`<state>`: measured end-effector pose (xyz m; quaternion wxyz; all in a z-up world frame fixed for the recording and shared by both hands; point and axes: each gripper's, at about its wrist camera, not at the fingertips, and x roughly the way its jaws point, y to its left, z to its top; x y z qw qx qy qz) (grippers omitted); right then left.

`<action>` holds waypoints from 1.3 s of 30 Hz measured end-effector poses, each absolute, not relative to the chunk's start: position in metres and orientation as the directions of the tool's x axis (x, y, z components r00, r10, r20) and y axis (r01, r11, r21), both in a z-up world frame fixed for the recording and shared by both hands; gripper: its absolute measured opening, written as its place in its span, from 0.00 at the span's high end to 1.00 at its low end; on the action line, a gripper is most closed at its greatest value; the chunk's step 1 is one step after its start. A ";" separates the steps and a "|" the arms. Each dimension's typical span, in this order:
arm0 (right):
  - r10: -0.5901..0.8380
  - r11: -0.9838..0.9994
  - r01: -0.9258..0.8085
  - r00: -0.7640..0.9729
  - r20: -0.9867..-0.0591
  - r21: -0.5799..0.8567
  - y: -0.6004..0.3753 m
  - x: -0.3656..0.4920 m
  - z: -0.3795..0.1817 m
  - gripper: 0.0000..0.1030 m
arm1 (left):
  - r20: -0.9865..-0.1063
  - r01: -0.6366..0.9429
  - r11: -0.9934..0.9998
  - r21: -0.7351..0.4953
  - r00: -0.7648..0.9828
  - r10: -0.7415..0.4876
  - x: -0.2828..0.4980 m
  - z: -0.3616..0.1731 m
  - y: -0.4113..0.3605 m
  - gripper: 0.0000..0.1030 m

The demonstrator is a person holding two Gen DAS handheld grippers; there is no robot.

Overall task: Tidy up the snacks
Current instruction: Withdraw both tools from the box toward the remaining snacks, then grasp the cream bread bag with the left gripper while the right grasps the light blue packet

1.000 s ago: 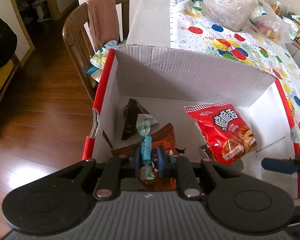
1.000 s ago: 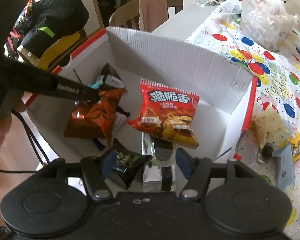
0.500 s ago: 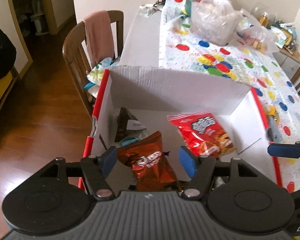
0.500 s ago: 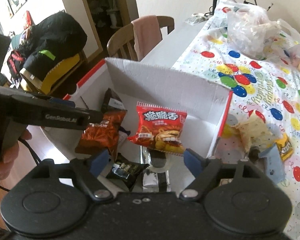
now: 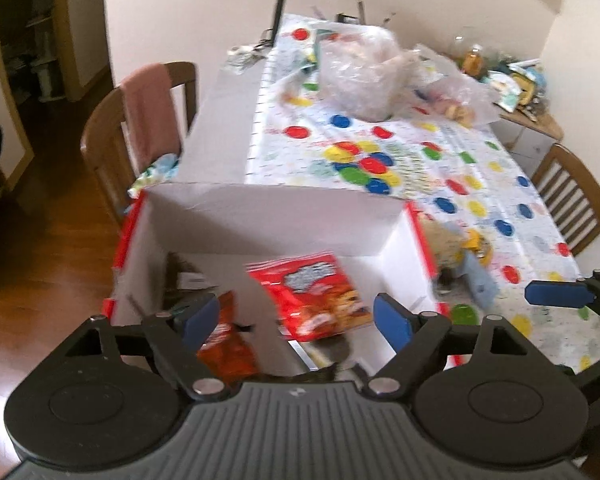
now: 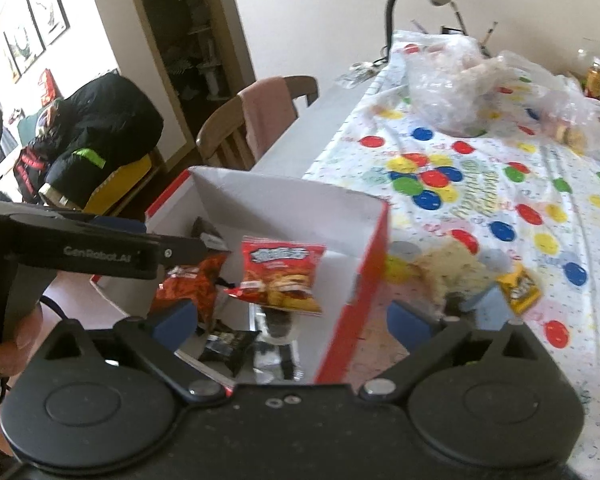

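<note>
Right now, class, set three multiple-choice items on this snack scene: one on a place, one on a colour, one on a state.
1. Where is the red snack bag?
A. Inside the cardboard box
B. On the chair
C. Under the lamp

2. What colour are the left gripper finger pads?
A. Green
B. Blue
C. White

3. How do the right gripper jaws stand?
A. Shut on a bag
B. Shut on nothing
C. Open

Answers: 1 A, box walls surround it; 2 B, both pads show blue; 3 C, a wide gap, nothing held.
</note>
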<state>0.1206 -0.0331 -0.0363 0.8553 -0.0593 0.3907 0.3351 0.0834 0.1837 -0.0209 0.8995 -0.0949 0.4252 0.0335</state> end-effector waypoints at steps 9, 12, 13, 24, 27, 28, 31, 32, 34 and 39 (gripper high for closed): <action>0.488 0.801 -0.582 0.497 -0.718 0.141 -0.105 0.142 -0.040 0.01 | -0.764 -0.075 0.977 -0.201 0.637 -0.108 0.109 -0.020 0.117 0.05; 0.475 0.802 -0.584 0.498 -0.725 0.124 -0.128 0.152 -0.043 0.01 | -0.766 -0.065 0.971 -0.231 0.628 -0.140 0.123 -0.023 0.093 0.00; 0.473 0.801 -0.586 0.498 -0.727 0.121 -0.136 0.155 -0.044 0.01 | -0.769 -0.063 0.971 -0.230 0.624 -0.142 0.129 -0.025 0.085 0.00; 0.453 0.773 -0.628 0.456 -0.766 0.084 -0.198 0.205 -0.069 0.01 | -0.822 -0.070 0.990 -0.126 0.565 -0.064 0.203 -0.042 0.013 0.00; 0.459 0.760 -0.643 0.435 -0.775 0.089 -0.205 0.217 -0.076 0.01 | -0.848 -0.067 0.993 -0.098 0.527 -0.048 0.224 -0.051 0.001 0.00; 0.462 0.755 -0.649 0.428 -0.777 0.091 -0.207 0.221 -0.078 0.01 | -0.857 -0.067 0.994 -0.087 0.514 -0.041 0.230 -0.055 -0.002 0.00; 0.470 0.741 -0.664 0.407 -0.783 0.099 -0.210 0.230 -0.085 0.01 | -0.880 -0.062 0.996 -0.065 0.474 -0.028 0.251 -0.065 -0.009 0.00; 0.472 0.737 -0.668 0.401 -0.785 0.103 -0.210 0.233 -0.088 0.01 | -0.886 -0.065 0.996 -0.057 0.463 -0.020 0.257 -0.068 -0.011 0.00; 0.472 0.732 -0.673 0.388 -0.792 0.107 -0.208 0.241 -0.094 0.01 | -0.901 -0.058 0.997 -0.040 0.434 -0.011 0.269 -0.076 -0.013 0.00; 0.474 0.724 -0.677 0.348 -0.809 0.133 -0.199 0.259 -0.114 0.02 | -0.937 -0.025 1.000 0.007 0.350 0.015 0.297 -0.095 -0.015 0.00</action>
